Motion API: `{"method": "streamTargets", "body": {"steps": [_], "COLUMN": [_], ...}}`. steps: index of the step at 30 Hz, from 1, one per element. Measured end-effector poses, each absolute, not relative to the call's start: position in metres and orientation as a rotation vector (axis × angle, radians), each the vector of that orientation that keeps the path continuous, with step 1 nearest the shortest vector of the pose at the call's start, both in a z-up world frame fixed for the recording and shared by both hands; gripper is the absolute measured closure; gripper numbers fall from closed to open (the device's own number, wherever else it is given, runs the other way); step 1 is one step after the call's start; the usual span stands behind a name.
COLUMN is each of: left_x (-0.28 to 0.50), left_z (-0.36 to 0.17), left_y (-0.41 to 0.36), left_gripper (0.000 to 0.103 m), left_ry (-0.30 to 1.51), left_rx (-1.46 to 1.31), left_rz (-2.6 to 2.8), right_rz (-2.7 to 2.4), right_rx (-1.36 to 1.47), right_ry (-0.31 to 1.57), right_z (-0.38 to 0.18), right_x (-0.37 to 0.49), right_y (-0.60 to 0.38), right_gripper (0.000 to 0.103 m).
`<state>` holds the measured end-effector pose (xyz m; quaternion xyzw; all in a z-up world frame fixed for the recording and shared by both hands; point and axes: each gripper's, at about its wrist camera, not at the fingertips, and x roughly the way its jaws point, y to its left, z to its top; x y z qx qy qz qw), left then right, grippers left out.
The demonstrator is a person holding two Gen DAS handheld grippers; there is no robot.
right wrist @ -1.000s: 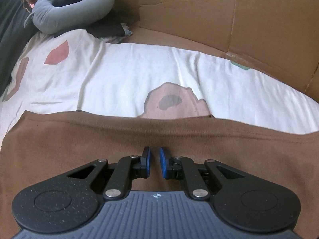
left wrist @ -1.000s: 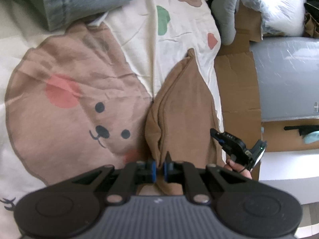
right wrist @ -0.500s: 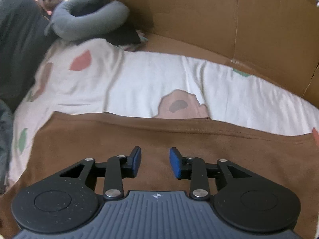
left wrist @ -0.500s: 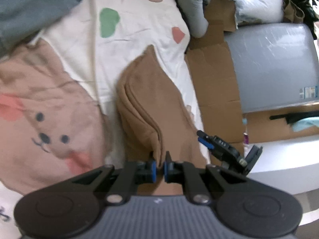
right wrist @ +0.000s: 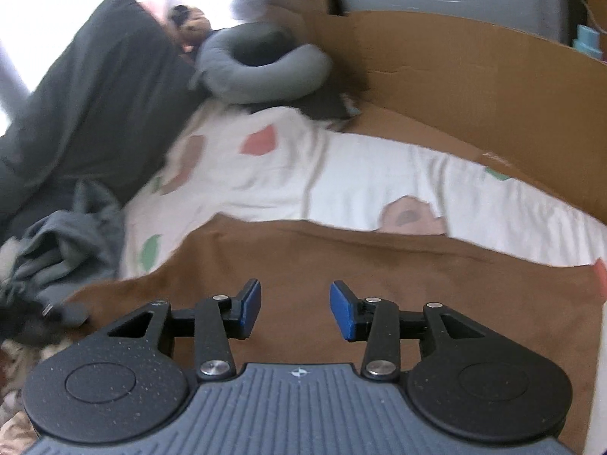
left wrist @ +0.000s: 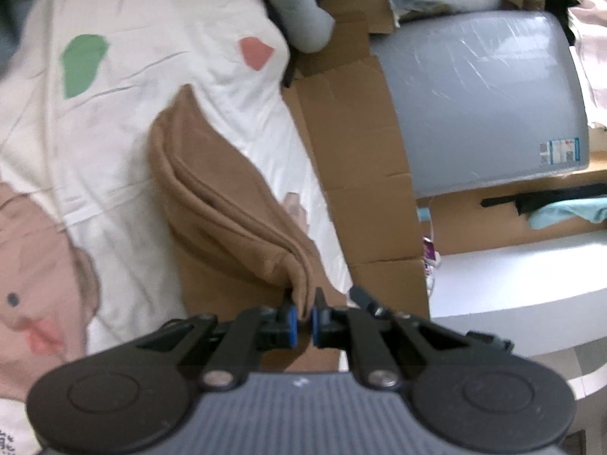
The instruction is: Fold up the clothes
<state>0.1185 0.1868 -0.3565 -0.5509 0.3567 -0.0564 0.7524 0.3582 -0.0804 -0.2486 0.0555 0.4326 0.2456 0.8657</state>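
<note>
Both views are motion-blurred. Brown garment is spread on the printed sheet, its near end hidden behind the left gripper, which is clamped on a fold. Right gripper is spread wide, empty, above the cloth. Cardboard borders the sheet at 3 o'clock; bare sheet lies at 9 o'clock.

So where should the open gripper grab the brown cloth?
Probably the far hem of the brown cloth, where it lies flat against the white sheet. The right gripper is open just above; reach forward, come down from above and pinch that straight edge.
</note>
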Motion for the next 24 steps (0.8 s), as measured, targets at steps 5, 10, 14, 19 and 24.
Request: {"method": "streamTargets", "body": {"steps": [5, 10, 14, 19, 24], "left_x": [0.134, 0.140, 0.144, 0.149, 0.150], "left_z": [-0.351, -0.347, -0.346, -0.344, -0.343], "left_y": [0.177, 0.171, 0.167, 0.161, 0.158], "left_gripper": [0.096, 0.096, 0.096, 0.096, 0.096], "left_ry": [0.815, 0.840, 0.844, 0.849, 0.859], "left_rx": [-1.172, -1.167, -1.186, -1.209, -1.218], "left_rz": [-0.123, -0.126, -0.123, -0.119, -0.114], "right_rz": [0.643, 0.752, 0.783, 0.786, 0.736], "right_rx": [0.047, 0.003, 0.005, -0.060, -0.136], "right_ry": [0.890, 0.874, 0.889, 0.860, 0.814], "right_z": [-0.230, -0.221, -0.218, -0.217, -0.226], "right_x": [0.325, 0.302, 0.296, 0.289, 0.281], "right_y": [-0.055, -0.038, -0.027, -0.012, 0.010], "right_gripper": [0.055, 0.054, 0.054, 0.046, 0.046]}}
